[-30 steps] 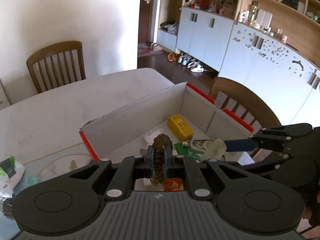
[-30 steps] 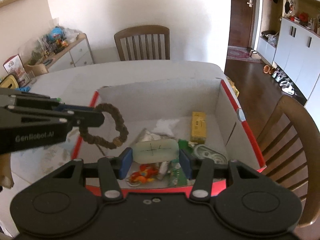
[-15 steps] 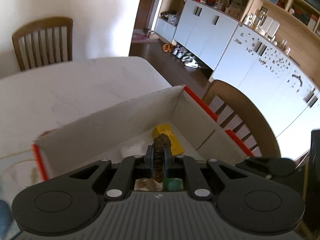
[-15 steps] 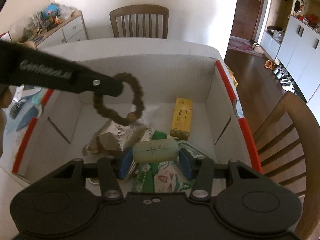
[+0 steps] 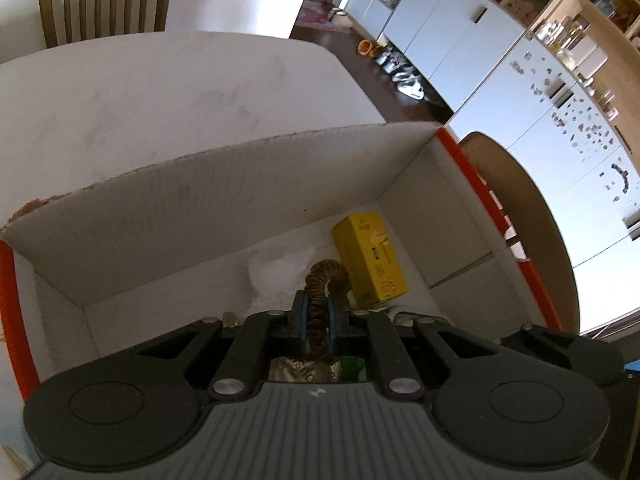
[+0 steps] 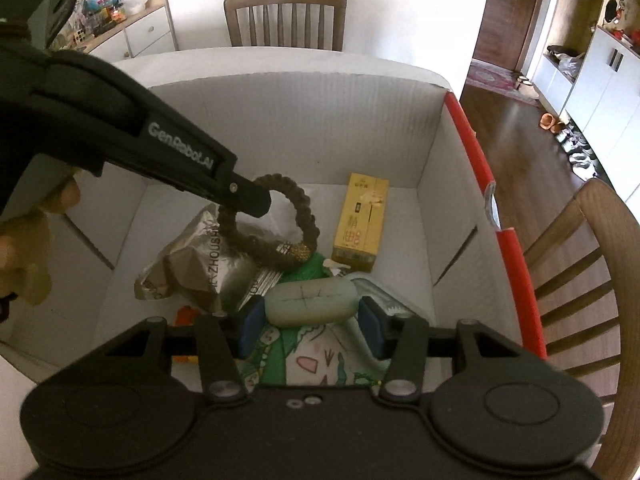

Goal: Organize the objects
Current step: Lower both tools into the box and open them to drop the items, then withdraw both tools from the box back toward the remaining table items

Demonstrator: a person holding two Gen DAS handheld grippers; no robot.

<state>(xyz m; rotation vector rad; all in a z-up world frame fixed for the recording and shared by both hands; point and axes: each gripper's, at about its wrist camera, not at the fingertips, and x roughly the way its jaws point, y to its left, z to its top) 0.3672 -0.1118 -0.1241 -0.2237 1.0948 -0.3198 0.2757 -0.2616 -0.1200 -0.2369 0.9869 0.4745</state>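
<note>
My left gripper (image 5: 317, 312) is shut on a brown beaded bracelet (image 5: 320, 296), which hangs as a ring (image 6: 276, 228) inside the white cardboard box (image 6: 288, 128) with red edges. In the right wrist view the left gripper (image 6: 256, 204) reaches in from the upper left. My right gripper (image 6: 310, 322) is shut on a pale green oval bar (image 6: 310, 304), held crosswise between the blue pads low over the box contents.
In the box lie a yellow carton (image 6: 362, 222), a silver foil packet (image 6: 200, 260), a green printed cloth (image 6: 316, 364) and a small orange item (image 6: 184, 316). The box stands on a white table (image 5: 160, 96). Wooden chairs (image 6: 284, 18) stand beyond and to the right (image 6: 580, 264).
Both grippers have come down into the box. The left one carried the bracelet in from over the left rim toward the middle; the right one lowered the green bar toward the contents.
</note>
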